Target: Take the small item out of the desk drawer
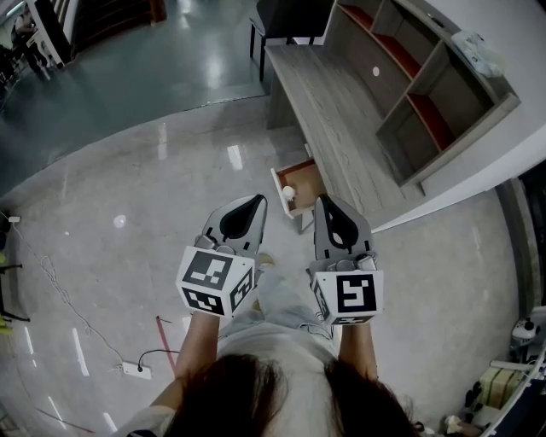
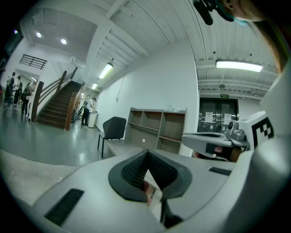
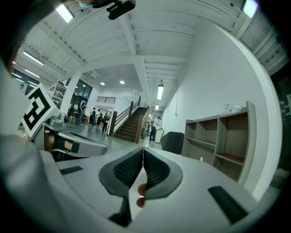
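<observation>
The desk drawer (image 1: 302, 182) stands pulled open from the grey desk (image 1: 333, 111), and a small white item (image 1: 288, 193) lies in its front part. My left gripper (image 1: 256, 201) and right gripper (image 1: 323, 201) hover side by side above the floor, just short of the drawer, both pointing at it. Each is shut with nothing held. In the left gripper view the jaws (image 2: 146, 153) meet at the tip. The right gripper view shows its jaws (image 3: 142, 150) pressed together too. The drawer is hidden behind the jaws in both gripper views.
A shelf unit (image 1: 426, 94) stands on the back of the desk, and a dark chair (image 1: 281, 21) sits at its far end. A power strip (image 1: 135, 369) with a cable lies on the glossy floor at the left. People stand far off by a staircase (image 2: 57, 107).
</observation>
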Available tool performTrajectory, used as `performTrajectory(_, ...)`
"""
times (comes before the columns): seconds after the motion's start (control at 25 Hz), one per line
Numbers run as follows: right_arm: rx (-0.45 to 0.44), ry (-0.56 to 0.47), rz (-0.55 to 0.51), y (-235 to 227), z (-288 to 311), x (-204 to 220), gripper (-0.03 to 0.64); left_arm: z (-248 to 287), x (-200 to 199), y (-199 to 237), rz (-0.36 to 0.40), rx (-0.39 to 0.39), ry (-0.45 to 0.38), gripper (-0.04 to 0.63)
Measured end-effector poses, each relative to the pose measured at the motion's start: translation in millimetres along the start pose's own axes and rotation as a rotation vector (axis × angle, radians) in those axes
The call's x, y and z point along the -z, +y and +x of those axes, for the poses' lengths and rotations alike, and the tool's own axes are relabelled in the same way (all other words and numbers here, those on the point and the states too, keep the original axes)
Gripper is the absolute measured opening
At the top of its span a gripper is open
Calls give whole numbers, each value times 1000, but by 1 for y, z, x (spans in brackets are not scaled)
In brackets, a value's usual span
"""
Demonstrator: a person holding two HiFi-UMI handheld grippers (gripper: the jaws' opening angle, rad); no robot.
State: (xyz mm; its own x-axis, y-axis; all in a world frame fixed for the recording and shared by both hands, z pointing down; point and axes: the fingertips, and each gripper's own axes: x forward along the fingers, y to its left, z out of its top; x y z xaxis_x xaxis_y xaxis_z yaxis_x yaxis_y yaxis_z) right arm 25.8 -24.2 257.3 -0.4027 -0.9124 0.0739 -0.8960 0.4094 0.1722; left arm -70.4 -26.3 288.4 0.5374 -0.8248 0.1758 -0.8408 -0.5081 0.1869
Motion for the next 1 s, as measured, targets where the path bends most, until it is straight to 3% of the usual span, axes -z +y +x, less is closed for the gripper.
performTrajectory(0.36,-18,68,-11,-25,56,29,28,51,-3,37,-10,-20,15,6)
performTrajectory(1.0,-163,181,-53,-45,138,88,28,129,2,75,-45,-43,19,6)
